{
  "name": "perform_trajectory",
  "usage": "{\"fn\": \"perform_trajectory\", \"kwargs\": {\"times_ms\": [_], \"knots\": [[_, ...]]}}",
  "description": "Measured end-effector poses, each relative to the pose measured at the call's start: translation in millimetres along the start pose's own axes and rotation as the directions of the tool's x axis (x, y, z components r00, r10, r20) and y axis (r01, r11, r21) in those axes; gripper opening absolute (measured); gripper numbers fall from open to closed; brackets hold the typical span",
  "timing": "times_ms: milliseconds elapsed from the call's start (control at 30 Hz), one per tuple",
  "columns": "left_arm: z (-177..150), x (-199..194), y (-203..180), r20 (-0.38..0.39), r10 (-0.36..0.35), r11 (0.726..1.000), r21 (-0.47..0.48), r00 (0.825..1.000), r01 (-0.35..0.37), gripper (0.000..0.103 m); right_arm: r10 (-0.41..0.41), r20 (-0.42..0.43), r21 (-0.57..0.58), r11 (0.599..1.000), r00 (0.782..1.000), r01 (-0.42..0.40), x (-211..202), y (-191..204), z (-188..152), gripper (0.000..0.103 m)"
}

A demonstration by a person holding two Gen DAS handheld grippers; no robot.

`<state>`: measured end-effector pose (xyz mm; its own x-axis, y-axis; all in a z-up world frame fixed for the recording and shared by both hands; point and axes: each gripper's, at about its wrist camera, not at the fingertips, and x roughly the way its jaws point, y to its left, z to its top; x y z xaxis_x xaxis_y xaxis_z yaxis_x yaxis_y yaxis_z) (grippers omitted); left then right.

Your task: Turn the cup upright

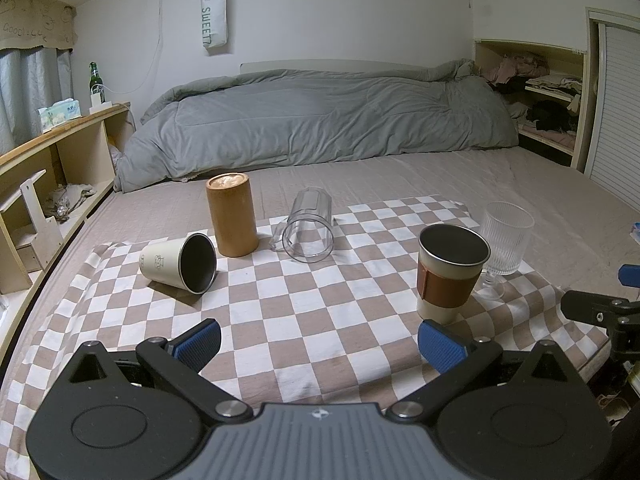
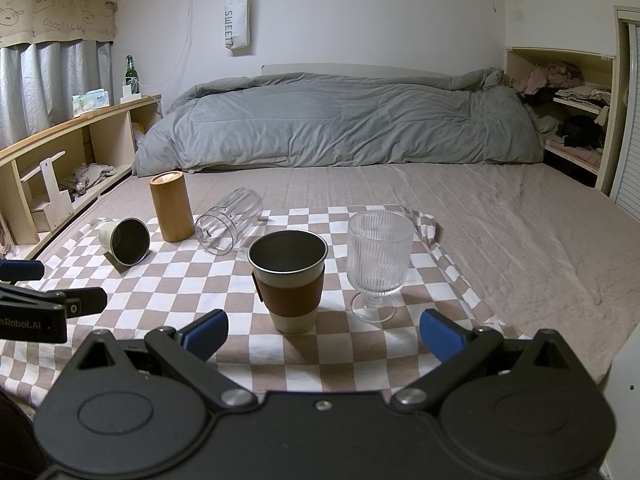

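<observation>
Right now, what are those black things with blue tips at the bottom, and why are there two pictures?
Those are two grabbers a person holds, one per hand. Each carries a camera, so one picture looks along the left gripper and the other along the right gripper. Both are open and hold nothing. On the checked cloth a white cup and a clear cup lie tipped over. A sleeved cup, a ribbed glass and a wooden canister stand upright.
</observation>
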<state>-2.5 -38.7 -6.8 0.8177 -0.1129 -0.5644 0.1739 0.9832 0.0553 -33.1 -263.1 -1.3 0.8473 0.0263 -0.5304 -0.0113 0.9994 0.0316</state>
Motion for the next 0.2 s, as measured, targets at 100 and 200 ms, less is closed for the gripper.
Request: {"fn": "perform_trajectory", "kwargs": {"times_ms": [100, 200], "knots": [[-0.1, -0.2, -0.3, 0.0, -0.002, 1.0, 0.0, 1.0, 0.002, 0.103, 0.0, 0.0, -0.001, 1.0, 1.0, 0.0, 0.5, -0.3, 0.1, 0.103], [0.5, -0.7, -0.6, 0.001, -0.003, 1.0, 0.001, 1.0, 0.003, 0.103, 0.0, 0.0, -0.001, 1.0, 1.0, 0.0, 0.1, -0.4, -0.2, 0.103]]}}
